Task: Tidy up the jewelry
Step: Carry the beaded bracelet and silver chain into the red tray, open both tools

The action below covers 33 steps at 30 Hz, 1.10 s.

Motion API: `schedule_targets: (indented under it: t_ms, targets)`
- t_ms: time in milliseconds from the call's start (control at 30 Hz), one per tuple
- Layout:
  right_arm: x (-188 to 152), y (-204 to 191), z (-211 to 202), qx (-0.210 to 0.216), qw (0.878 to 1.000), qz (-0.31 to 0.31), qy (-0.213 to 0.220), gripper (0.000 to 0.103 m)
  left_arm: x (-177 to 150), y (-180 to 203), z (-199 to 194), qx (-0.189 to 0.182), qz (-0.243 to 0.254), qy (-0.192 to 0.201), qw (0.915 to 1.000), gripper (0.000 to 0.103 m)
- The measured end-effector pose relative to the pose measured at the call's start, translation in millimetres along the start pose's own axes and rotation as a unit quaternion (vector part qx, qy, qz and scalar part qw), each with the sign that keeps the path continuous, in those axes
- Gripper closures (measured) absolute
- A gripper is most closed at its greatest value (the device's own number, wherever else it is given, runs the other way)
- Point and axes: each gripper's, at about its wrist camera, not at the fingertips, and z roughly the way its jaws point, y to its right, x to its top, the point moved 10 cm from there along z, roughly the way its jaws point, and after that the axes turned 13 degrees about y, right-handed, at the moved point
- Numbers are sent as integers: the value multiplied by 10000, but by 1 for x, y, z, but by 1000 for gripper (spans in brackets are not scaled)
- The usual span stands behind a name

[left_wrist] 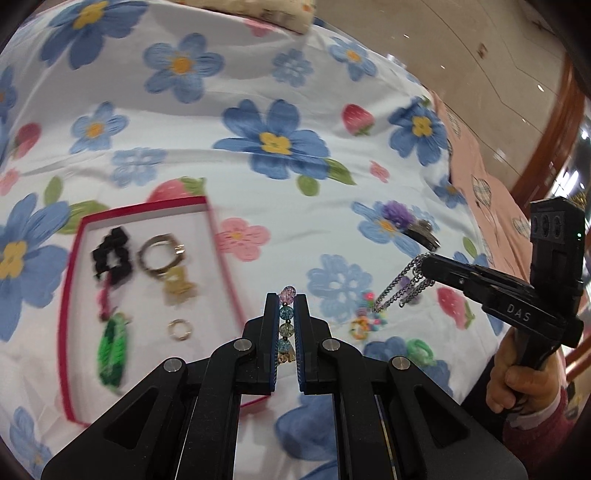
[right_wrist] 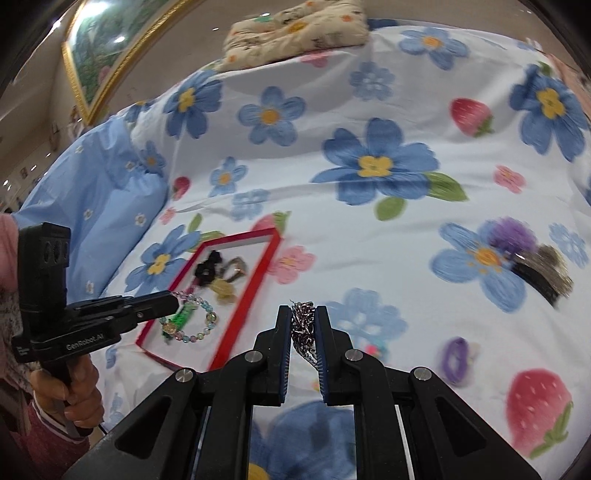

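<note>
A red-rimmed white box (left_wrist: 144,211) lies on the flowered bedspread, left of centre in the left wrist view. It holds a black flower scrunchie (left_wrist: 110,254), a silver bangle (left_wrist: 160,254), a small gold ring (left_wrist: 178,329) and a green piece (left_wrist: 110,347). My left gripper (left_wrist: 287,299) is shut on a pastel bead bracelet (left_wrist: 287,314), just right of the box. In the right wrist view that bracelet (right_wrist: 192,319) hangs over the box (right_wrist: 240,236). My right gripper (right_wrist: 303,310) is shut on a bunched silver chain (right_wrist: 303,328). The chain (left_wrist: 402,288) dangles above the bedspread.
A purple pom hair clip (right_wrist: 513,232) lies to the right, a purple loop (right_wrist: 456,358) nearer. A colourful bead piece (left_wrist: 365,321) and a green ring (left_wrist: 421,350) lie under the chain. A patterned pillow (right_wrist: 295,29) sits at the far end. The bed's edge and floor are right.
</note>
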Motion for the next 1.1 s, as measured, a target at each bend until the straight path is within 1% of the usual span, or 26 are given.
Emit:
schedule_targets:
  t_ms: [300, 533, 833, 1100]
  targets:
    - [-2, -62, 31, 560, 9981, -204, -142, 91, -9, -56, -22, 429, -380, 75, 9983, 97]
    - [-10, -104, 53, 908, 9947, -402, -272, 91, -19, -88, -35, 673, -597, 78, 9959, 97]
    - [-19, -134, 75, 1160, 9910, -508, -443, 91, -35, -116, -32, 819, -822, -35, 9932, 97]
    - [-50, -135, 101, 1152, 9886, -448, -856, 91, -55, -129, -19, 856, -969, -228, 9913, 97]
